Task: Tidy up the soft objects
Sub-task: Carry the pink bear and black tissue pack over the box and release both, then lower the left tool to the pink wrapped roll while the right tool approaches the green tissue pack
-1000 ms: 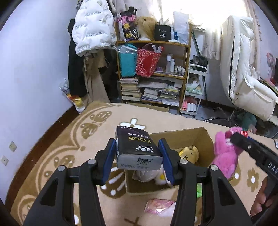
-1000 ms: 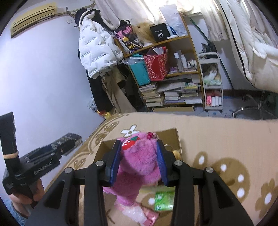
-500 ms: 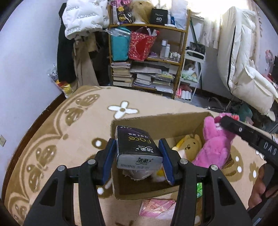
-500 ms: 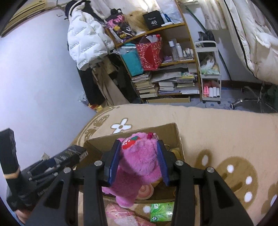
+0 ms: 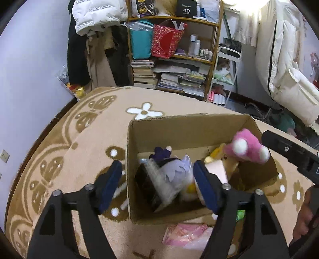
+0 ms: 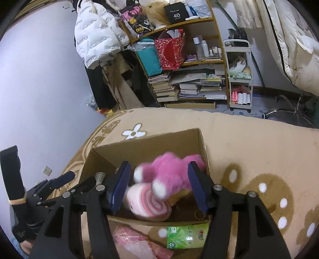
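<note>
Left gripper over cardboard box on patterned rug; jaws just opened, nothing gripped, tissue pack blurred between them inside box. Right gripper jaws also just opened, released; pink plush between them, blurred, in box. Green pack on rug just beside box.

Cardboard box on rug, holding plush toys and rolled towel. Packets on rug just before box. Bookshelf behind; jacket hanging to its left.
</note>
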Demonstrator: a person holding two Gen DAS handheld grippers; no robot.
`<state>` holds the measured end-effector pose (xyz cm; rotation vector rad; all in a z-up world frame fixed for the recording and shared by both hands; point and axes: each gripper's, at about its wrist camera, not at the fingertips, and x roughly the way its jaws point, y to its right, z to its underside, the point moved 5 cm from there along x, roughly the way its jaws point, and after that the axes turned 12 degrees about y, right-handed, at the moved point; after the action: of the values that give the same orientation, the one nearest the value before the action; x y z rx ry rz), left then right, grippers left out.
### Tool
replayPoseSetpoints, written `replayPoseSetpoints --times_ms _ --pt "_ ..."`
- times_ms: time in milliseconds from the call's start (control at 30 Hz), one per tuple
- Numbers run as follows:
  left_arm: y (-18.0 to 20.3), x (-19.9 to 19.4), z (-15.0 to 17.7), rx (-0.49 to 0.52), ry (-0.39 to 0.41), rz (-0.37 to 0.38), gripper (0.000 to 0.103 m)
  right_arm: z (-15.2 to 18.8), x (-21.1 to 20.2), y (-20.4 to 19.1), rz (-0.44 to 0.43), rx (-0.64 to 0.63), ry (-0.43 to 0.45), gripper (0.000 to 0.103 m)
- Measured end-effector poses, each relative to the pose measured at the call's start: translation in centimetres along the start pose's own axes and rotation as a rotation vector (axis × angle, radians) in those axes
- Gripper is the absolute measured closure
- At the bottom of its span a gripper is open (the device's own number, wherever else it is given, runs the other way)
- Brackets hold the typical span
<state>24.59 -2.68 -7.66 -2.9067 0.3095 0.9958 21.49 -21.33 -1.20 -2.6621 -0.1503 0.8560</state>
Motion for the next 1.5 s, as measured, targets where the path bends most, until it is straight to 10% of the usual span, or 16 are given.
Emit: replayPoseSetpoints --times_ms 500,1500 --pt "-0.4 -2.1 -0.8 0.004 0.016 -0.031 0.002 -0.1 -2.3 0.4 -0.001 -0.009 0.006 0.000" --pt "2.1 -5.9 6.1 -0.046 -0.096 -0.045 0.001 7.2 -5.5 2.3 -0.007 0.041 -0.112 0.000"
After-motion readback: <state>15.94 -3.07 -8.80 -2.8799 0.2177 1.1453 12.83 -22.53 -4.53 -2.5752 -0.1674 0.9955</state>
